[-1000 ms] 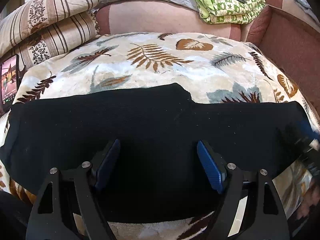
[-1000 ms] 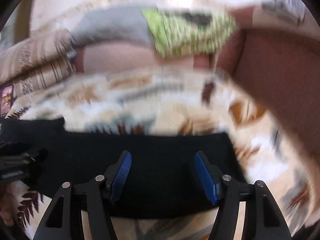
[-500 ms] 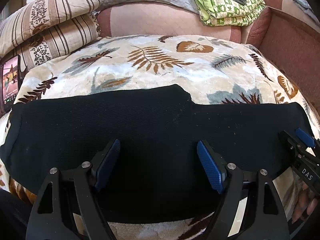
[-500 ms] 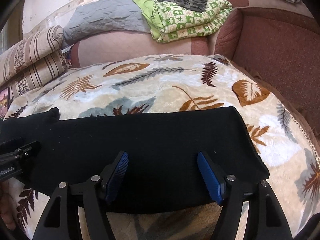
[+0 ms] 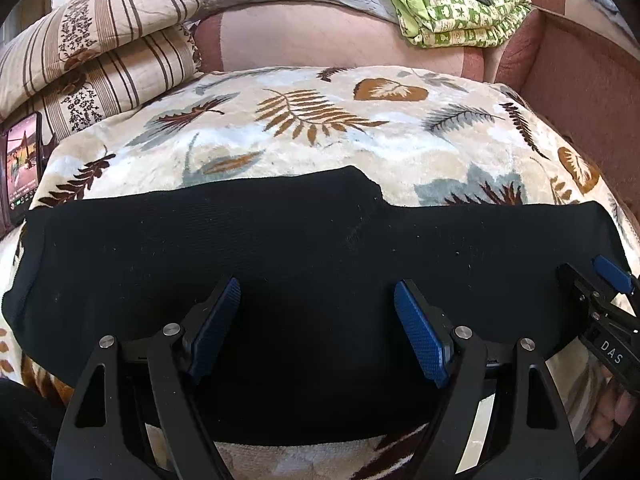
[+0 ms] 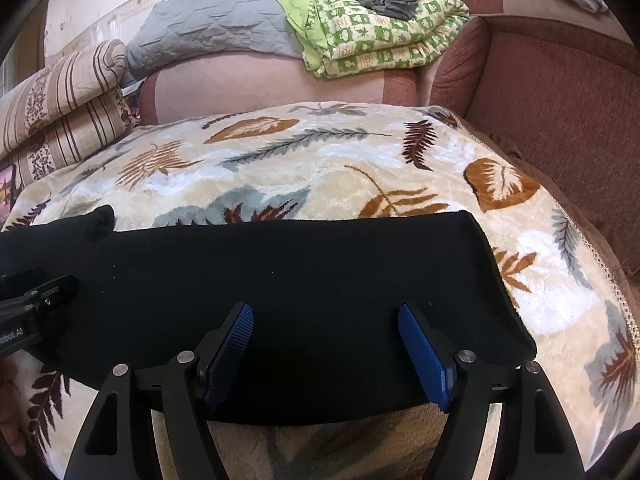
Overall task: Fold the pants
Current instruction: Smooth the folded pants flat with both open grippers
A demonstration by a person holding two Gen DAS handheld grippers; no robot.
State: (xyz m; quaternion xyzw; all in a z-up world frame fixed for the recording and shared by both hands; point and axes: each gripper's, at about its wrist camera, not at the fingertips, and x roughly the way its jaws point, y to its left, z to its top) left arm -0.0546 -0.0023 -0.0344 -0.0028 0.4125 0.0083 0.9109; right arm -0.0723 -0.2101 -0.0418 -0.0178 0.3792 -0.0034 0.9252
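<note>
Black pants [image 5: 304,272] lie flat, stretched left to right, on a leaf-patterned blanket [image 5: 320,128]. The left wrist view shows their left part, with a step in the far edge near the middle. The right wrist view shows their right end [image 6: 320,280]. My left gripper [image 5: 318,320] is open, its blue pads over the near part of the pants. My right gripper [image 6: 326,344] is open over the pants near their right end. The right gripper also shows at the right edge of the left wrist view [image 5: 604,300]. The left gripper shows at the left edge of the right wrist view [image 6: 36,300].
Striped pillows [image 5: 100,52] are stacked at the far left, with a lit phone [image 5: 22,168] beside them. A grey quilt [image 6: 216,32] and a green patterned blanket [image 6: 380,28] lie on the sofa back. A reddish-brown sofa arm [image 6: 560,112] borders the right.
The right gripper swung fast a second ago, then settled over the right end of the pants. The left gripper has hardly moved. Both stay open.
</note>
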